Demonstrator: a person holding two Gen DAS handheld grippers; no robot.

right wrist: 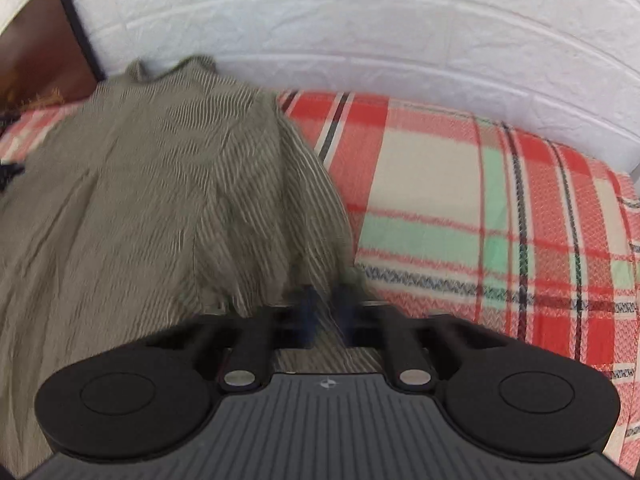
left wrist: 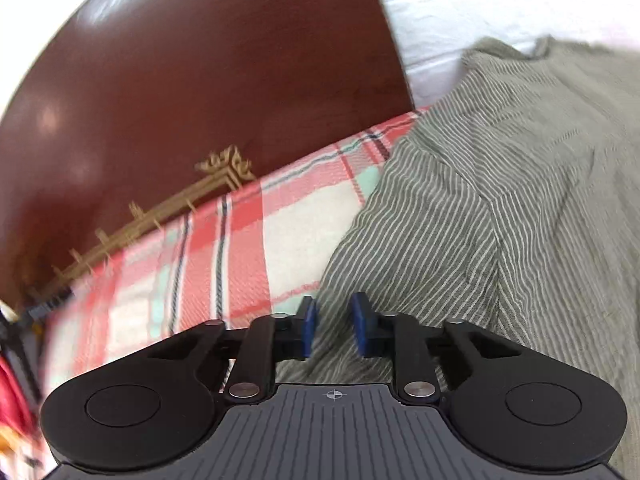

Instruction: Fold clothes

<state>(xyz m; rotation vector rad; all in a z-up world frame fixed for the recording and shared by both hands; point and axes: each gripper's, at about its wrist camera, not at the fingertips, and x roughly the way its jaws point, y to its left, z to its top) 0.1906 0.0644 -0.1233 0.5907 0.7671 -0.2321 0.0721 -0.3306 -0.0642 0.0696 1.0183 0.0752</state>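
Two grippers are working at a striped garment on a bed.

The olive striped garment (left wrist: 500,184) is lying on the plaid blanket (left wrist: 224,240). The left gripper (left wrist: 334,328) is standing open over its edge; the right gripper (right wrist: 326,316) is blurred, so its state I cannot tell.

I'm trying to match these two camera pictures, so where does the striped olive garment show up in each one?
Left wrist view: the striped olive garment fills the right half, running under the left tongs.
Right wrist view: it fills the left half, reaching the blurred right tongs.
Shared landmark: the plaid blanket beneath it.
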